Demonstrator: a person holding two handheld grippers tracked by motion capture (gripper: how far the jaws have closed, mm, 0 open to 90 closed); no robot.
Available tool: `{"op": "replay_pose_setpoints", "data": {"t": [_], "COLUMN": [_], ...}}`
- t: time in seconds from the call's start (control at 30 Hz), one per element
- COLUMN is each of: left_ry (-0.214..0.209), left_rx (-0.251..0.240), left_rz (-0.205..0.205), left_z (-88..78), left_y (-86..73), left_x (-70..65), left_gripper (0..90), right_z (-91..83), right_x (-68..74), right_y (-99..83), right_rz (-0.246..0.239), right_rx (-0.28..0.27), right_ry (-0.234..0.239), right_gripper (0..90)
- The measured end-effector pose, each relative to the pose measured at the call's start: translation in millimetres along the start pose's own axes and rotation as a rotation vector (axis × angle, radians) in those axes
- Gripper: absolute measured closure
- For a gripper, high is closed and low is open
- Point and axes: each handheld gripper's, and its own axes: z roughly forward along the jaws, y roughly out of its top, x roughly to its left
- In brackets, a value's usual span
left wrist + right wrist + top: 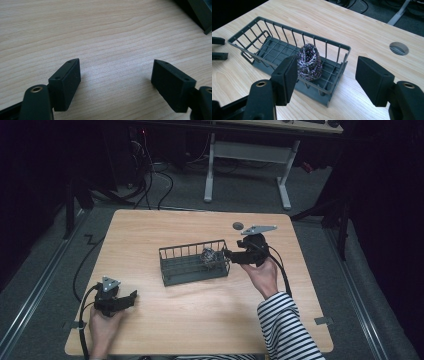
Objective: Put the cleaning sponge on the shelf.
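Observation:
A dark grey wire basket (192, 251) stands in the middle of the wooden table, with a metal scouring ball (208, 256) inside at its right end. My right gripper (226, 254) hovers just off that end, pointing left, open with nothing between its jaws. In the right gripper view the scouring ball (309, 62) sits on the floor of the basket (287, 27), beyond my right gripper (325, 75). My left gripper (134, 296) rests near the front left of the table, open. In the left gripper view my left gripper (116, 75) has bare wood between its jaws.
A round cable hole (238, 225) lies in the table behind the right gripper. A corner of the basket (200, 12) sits far off in the left gripper view. Beyond the table stand a white desk frame (285, 185) and floor cables.

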Motion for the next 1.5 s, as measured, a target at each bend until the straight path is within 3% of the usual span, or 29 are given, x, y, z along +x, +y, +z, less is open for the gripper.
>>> {"op": "replay_pose_setpoints", "data": {"t": [0.4, 0.57, 0.7, 0.97, 1.5], "left_ry": [0.000, 0.000, 0.000, -0.001, 0.001], "left_rx": [0.000, 0.000, 0.000, 0.000, 0.000], "left_rz": [0.000, 0.000, 0.000, -0.003, -0.001], "left_z": [0.0, 0.0, 0.0, -0.1, 0.1], "left_y": [0.0, 0.0, 0.0, 0.0, 0.1], "left_x": [-0.1, -0.1, 0.0, 0.2, 0.0], "left_gripper": [23.8, 23.8, 23.8, 23.8, 23.8], "right_z": [-28.3, -44.5, -57.9, -66.7, -79.9], "right_x": [-13.2, -19.9, -17.6, -22.2, -35.5], "right_y": [-19.3, -35.2, -38.2, -52.7, -112.9], "right_rz": [0.042, 0.058, 0.047, 0.073, 0.171], "right_rx": [-0.020, -0.047, -0.097, -0.097, -0.137], "right_ry": [-0.025, -0.043, -0.062, -0.076, -0.092], "right_gripper": [36.0, 36.5, 38.3, 38.8, 38.8]}}
